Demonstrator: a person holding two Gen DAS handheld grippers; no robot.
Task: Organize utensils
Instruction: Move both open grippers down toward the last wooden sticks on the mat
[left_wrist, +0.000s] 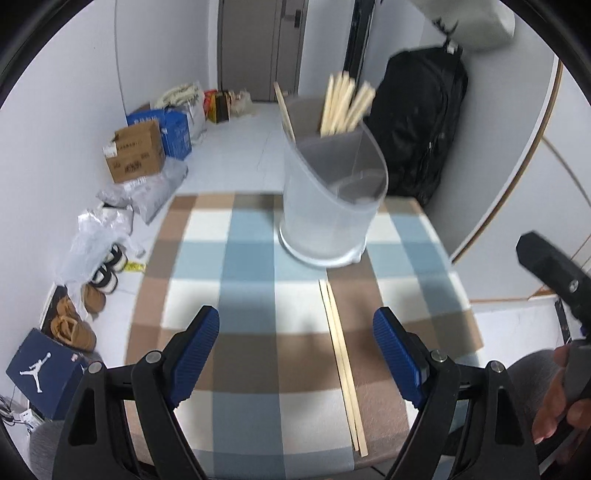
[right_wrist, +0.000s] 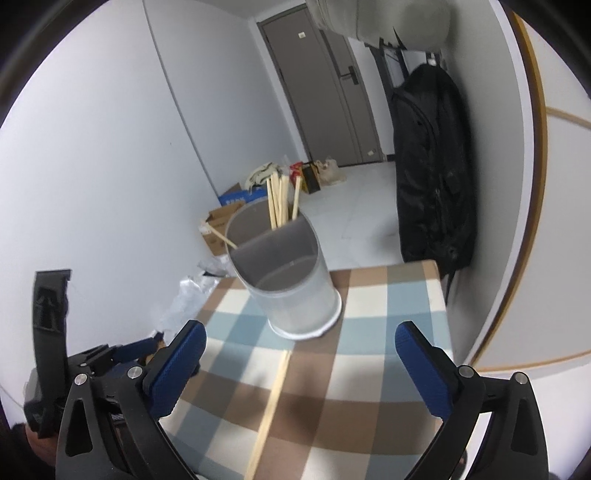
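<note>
nearest the lenses, left gripper (left_wrist: 295, 347) and right gripper (right_wrist: 301, 354) both spread wide, nothing between the pads. pair of loose chopsticks (left_wrist: 341, 363) lies flat on the checked cloth (left_wrist: 251, 258), side by side, pointing at the holder (left_wrist: 328, 206) beyond, upright, back compartment already stocked. judged step: approach for pickup. next: straddle the pair, pinch across.

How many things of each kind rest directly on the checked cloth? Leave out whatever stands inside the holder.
Holder: 1
Loose chopsticks: 2
Total: 3
</note>
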